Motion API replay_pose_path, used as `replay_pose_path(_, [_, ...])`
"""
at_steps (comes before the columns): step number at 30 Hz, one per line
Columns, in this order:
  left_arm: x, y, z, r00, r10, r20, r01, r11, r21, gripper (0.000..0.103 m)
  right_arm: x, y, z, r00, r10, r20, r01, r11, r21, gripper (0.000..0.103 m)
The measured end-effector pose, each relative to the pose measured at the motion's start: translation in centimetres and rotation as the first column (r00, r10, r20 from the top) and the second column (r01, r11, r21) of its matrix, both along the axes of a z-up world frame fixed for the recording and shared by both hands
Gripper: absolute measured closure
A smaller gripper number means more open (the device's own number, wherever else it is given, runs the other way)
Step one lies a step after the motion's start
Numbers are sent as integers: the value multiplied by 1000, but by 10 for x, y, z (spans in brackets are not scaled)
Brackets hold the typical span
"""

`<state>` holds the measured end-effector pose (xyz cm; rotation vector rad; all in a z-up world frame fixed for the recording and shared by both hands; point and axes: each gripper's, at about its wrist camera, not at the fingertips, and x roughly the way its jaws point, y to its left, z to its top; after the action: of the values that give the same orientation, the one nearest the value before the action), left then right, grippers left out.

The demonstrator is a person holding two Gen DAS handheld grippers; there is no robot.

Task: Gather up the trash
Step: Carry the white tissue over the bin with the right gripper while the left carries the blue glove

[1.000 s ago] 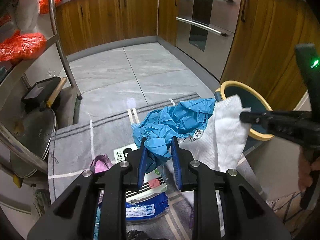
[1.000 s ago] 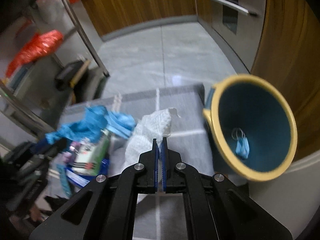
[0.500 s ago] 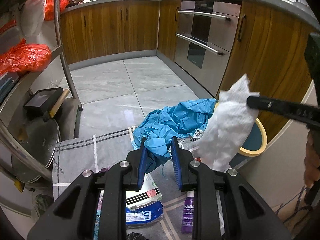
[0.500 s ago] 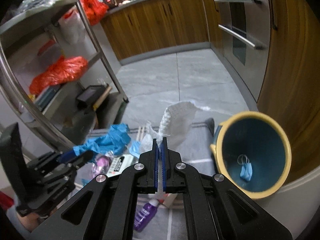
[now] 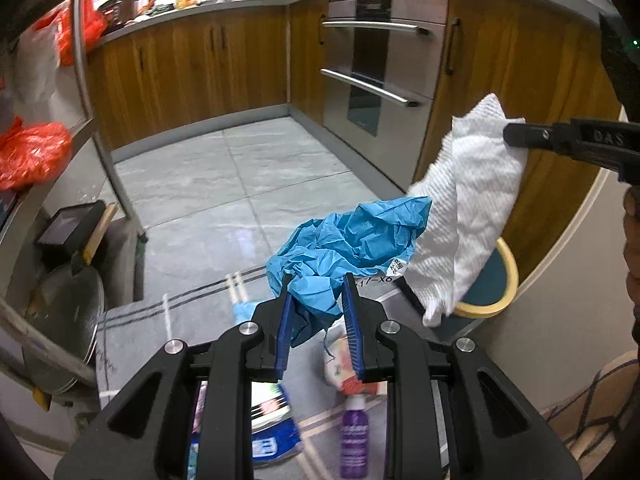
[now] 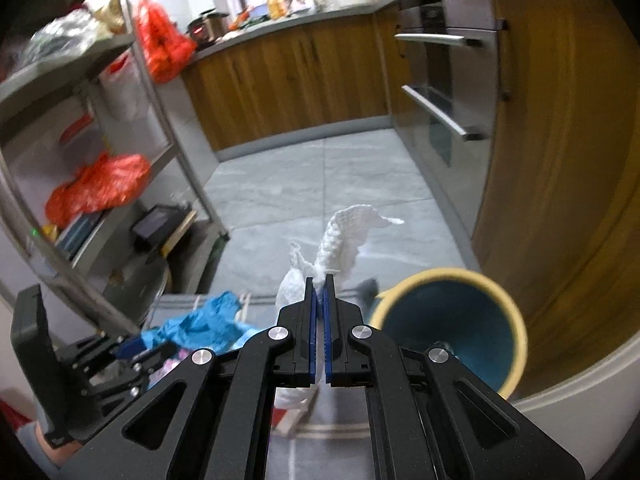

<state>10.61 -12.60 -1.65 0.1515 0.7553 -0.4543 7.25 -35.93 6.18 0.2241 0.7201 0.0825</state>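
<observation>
1. Your left gripper (image 5: 316, 286) is pinched on a crumpled blue plastic sheet (image 5: 352, 240). Its blue pads stand narrowly apart with the sheet bunched between them, and the rest of the sheet billows out toward one o'clock.
2. Your right gripper (image 6: 319, 288) is closed tight on a white paper towel (image 6: 340, 244), its pads nearly touching. From the left camera the towel (image 5: 468, 208) hangs from the tip at three o'clock and drapes toward five o'clock, clear of the floor.
3. The bin (image 6: 452, 320) (yellow rim, teal inside) sits at four o'clock of the right gripper, close to its tip. In the left camera only a slice of the rim (image 5: 508, 276) shows behind the hanging towel.
4. More trash lies on the grey mat (image 5: 132, 332) under your left gripper: a purple bottle (image 5: 354, 436) at six o'clock, a blue-and-white packet (image 5: 276, 436) beside it at seven o'clock, and a white wrapper with red print (image 5: 340, 368) just above the bottle.
5. The metal rack (image 6: 100, 184) with red bags stands at nine o'clock, and the wooden cabinets (image 5: 192, 76) run across twelve.
</observation>
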Motion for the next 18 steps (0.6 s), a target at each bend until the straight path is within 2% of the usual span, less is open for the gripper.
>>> replay_pose_path(7, [12,-46,-2,997,-82,4,82,996,28,80,6,-59,3,995,-100,17,100,995,-19,99])
replay_pose_path(10, [20,-69,-9,993,-116,-9,117,992,39,80,10,-78,-6,991,-135,-4,135,991,-8,99])
replay_pose_path(18, [44,-129,-36,978,-196,-67,200,979,48,80,27,-101,-39,980,-182,-73,176,981,-85,99])
